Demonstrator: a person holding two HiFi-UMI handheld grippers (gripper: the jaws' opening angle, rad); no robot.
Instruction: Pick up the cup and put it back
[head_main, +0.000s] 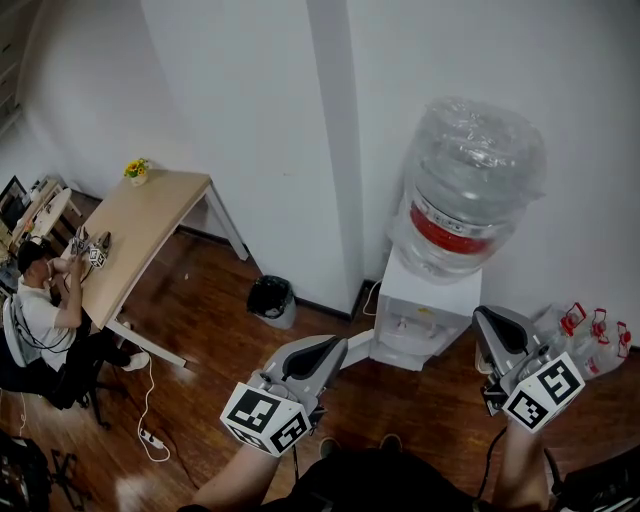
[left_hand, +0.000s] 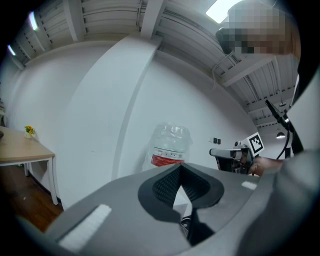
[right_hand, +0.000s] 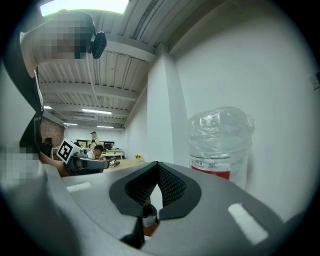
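Wood table (head_main: 150, 215) far left, a person (head_main: 40, 300) seated at it, yellow flowers (head_main: 136, 169) at the far corner. Black bin (head_main: 271, 297) on the floor by the wall. Left gripper (head_main: 338, 346) low in the head view, aimed at the water dispenser (head_main: 425, 310) and apart from it. In its own view the ribbed pads (left_hand: 167, 185) meet at the tips, leaving only a thin wedge of gap behind them with nothing in it. Its marker cube (head_main: 268, 418) shows black-and-white squares, no text. The bottle (head_main: 470, 180) on the dispenser is wrapped in clear plastic. It has a red label band (head_main: 445, 230); the print above the band is too small to read. Right gripper (head_main: 487, 320) is just right of the dispenser body, not touching. Jaws are together at the tips there too, empty. Clear jugs with red handles (head_main: 590, 335) stand on the floor far right. Cup: can't make it out in any view.
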